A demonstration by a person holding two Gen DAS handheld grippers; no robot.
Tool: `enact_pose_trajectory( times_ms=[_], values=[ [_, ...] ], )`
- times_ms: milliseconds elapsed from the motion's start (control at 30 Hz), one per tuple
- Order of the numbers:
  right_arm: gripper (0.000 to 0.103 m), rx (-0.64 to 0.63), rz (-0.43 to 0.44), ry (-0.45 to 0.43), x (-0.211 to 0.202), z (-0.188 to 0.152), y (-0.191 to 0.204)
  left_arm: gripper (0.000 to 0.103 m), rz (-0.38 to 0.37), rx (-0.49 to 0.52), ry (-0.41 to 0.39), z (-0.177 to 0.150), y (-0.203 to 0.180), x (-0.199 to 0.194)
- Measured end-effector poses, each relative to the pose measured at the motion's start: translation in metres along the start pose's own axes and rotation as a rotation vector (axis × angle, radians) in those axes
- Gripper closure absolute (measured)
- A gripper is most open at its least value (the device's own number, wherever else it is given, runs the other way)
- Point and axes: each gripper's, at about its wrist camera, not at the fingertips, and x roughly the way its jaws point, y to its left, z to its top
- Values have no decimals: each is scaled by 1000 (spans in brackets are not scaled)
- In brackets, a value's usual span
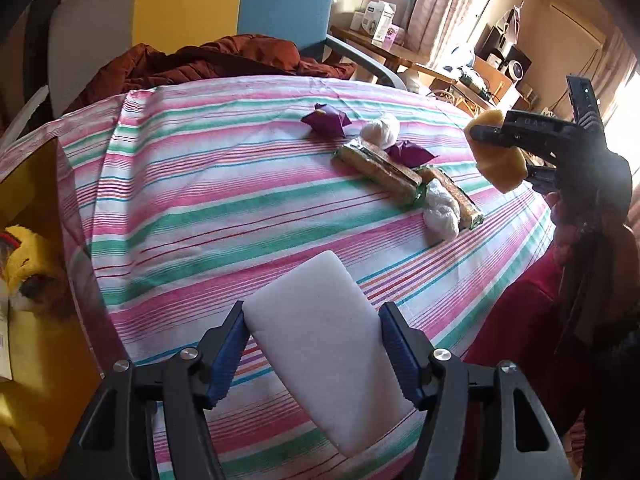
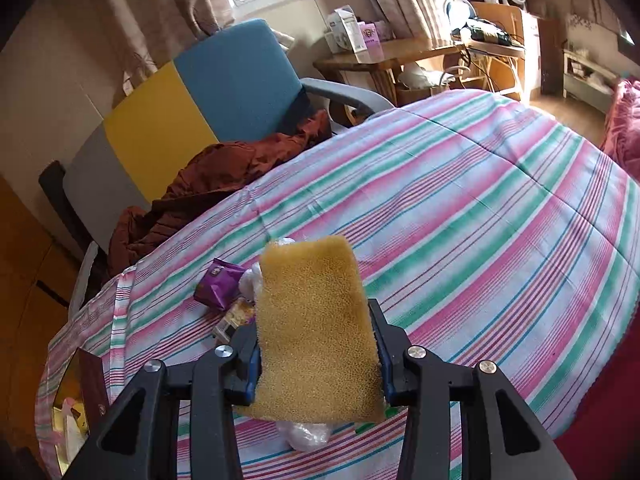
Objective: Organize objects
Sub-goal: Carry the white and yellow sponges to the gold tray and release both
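My left gripper point(image 1: 312, 344) is shut on a white foam sponge point(image 1: 320, 344), held above the striped tablecloth point(image 1: 192, 208). At the right of the left wrist view, my right gripper point(image 1: 500, 148) is shut on a yellow sponge point(image 1: 500, 164) and held in the air beyond the snack pile. The right wrist view shows that yellow sponge point(image 2: 316, 332) squeezed between the blue pads point(image 2: 380, 344) of my right gripper point(image 2: 316, 356). On the cloth lie two biscuit packs point(image 1: 380, 170), two purple packets point(image 1: 326, 120) and two white plastic bundles point(image 1: 380, 130).
A chair point(image 1: 192, 12) with grey, yellow and blue panels stands behind the table, a rust-coloured garment point(image 1: 224, 60) draped on it. A yellow box point(image 1: 32, 280) with a plush toy sits at the left edge. A wooden side table point(image 2: 400, 60) carries boxes. Red fabric point(image 1: 520, 320) lies at the right.
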Motion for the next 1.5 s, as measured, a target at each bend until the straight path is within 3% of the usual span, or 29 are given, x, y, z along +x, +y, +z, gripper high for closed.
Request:
enact_pose_trajectory(
  times_ms=[333, 500, 700, 933, 1200, 1500],
  values=[
    [59, -193, 48, -40, -22, -14, 53, 36, 46, -103, -144, -5, 50, -75],
    [59, -308, 142, -39, -43, -32, 106, 36, 98, -202, -195, -17, 90, -104],
    [59, -420, 313, 26, -53, -67, 178, 36, 164, -318, -240, -37, 136, -134],
    [59, -583, 472, 132, -56, -133, 258, 36, 220, -417, -275, -68, 176, -164],
    [58, -679, 533, 223, -48, -180, 311, 35, 268, -482, -288, -94, 206, -180],
    [56, -710, 552, 282, -38, -204, 337, 28, 283, -482, -291, -87, 219, -174]
  ],
)
